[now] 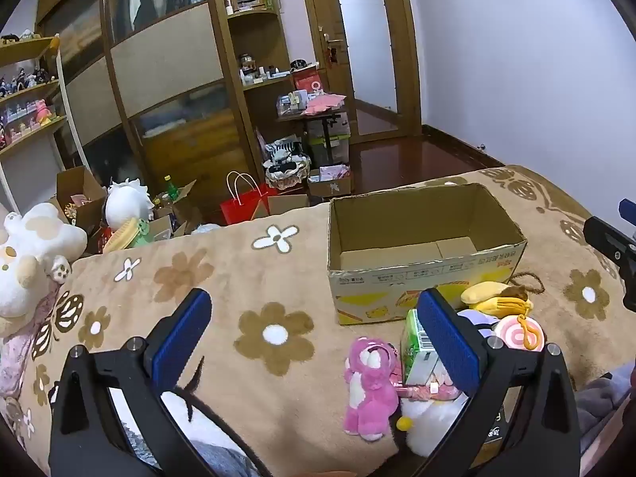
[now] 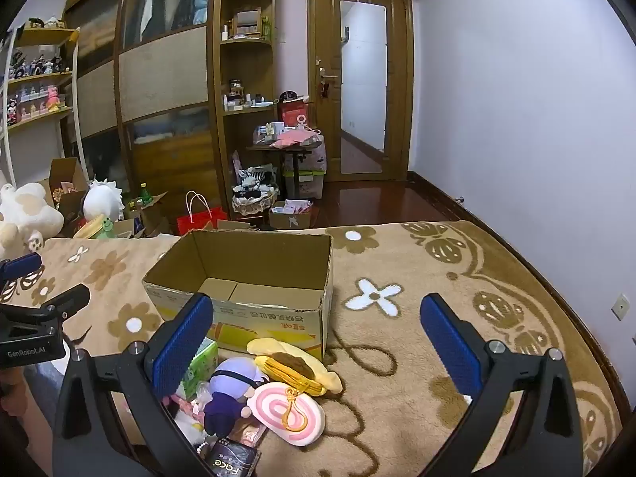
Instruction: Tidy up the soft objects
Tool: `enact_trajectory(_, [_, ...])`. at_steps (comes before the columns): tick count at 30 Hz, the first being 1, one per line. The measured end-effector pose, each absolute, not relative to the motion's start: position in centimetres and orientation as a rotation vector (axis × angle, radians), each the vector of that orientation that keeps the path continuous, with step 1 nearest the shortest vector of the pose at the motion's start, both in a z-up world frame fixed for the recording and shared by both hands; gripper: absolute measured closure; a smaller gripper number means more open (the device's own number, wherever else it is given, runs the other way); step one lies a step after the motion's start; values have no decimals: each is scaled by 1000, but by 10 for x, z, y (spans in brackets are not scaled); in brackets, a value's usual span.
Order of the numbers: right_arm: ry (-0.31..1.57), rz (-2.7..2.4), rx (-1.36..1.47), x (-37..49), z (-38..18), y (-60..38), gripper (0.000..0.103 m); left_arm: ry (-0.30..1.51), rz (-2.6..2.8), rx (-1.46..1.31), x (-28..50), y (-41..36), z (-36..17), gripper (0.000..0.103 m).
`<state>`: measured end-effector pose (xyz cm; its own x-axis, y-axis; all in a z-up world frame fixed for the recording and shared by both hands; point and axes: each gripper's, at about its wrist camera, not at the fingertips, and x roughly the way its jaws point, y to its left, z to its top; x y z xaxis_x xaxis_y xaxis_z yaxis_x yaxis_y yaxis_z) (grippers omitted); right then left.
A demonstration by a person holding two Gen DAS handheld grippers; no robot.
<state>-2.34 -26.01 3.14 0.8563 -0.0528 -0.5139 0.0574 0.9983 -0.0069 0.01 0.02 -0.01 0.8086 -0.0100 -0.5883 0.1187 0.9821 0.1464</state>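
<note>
on the bed, your cardboard box (image 2: 254,274) was empty and the soft toys (image 2: 274,393) lay just beside it; both hand-held grippers, left (image 1: 318,342) and right (image 2: 318,349), were released, grasping nothing.

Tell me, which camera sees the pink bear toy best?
The left wrist view. There the pink bear lies in full sight on the flowered blanket, in front of the cardboard box. In the right wrist view only a scrap of pink shows behind the claw's left finger; the bear cannot be made out.
</note>
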Motion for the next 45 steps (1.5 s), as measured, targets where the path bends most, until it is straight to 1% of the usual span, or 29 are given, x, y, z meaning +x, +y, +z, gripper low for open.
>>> enact_trajectory(9, [537, -67, 20, -23, 31, -261, 0, 579, -55, 205, -4, -2, 2, 1])
enact_trajectory(45, [539, -57, 3, -23, 32, -261, 0, 602, -45, 176, -3, 6, 2, 1])
